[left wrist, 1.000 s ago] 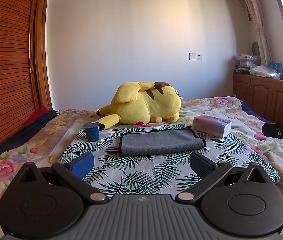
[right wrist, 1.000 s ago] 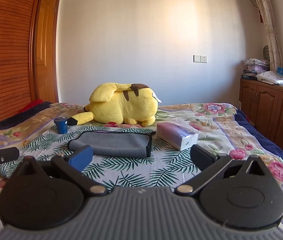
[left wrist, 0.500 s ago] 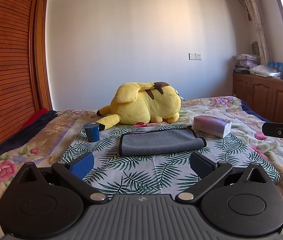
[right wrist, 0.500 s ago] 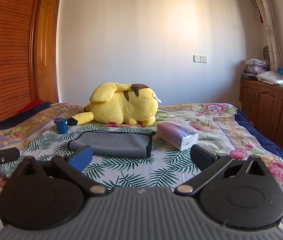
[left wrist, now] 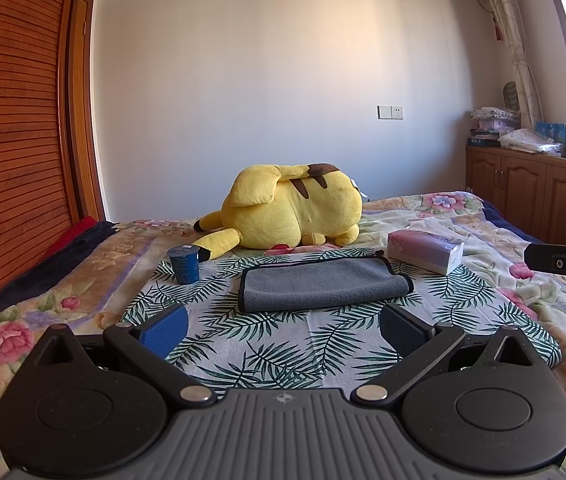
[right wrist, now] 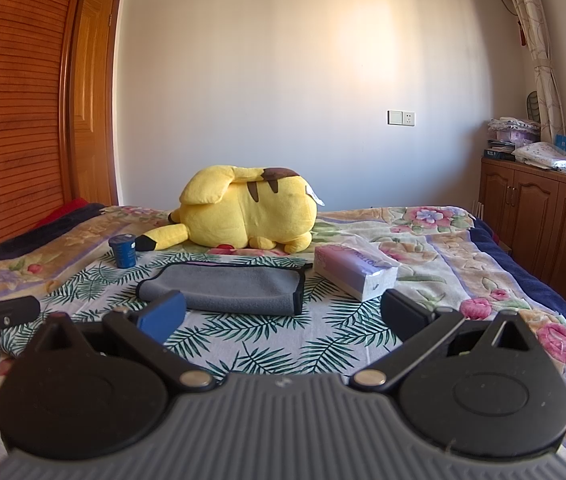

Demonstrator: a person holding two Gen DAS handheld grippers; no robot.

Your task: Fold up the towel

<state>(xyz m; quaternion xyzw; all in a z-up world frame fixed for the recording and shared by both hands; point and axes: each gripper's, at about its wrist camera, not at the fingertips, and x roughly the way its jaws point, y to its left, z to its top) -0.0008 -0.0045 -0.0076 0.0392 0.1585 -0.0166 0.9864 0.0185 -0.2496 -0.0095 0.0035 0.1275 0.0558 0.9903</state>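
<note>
— Where is the towel?
— The grey towel lies folded on the leaf-print cloth on the bed, ahead of both my tools, between the blue cup and the tissue pack.
— And your tools?
— My left tool and right tool gape wide, holding nothing, short of the towel.

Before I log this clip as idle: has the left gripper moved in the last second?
No. In the left wrist view the grey towel and blue cup sit just where they did against the left gripper, open and back from the towel.
</note>
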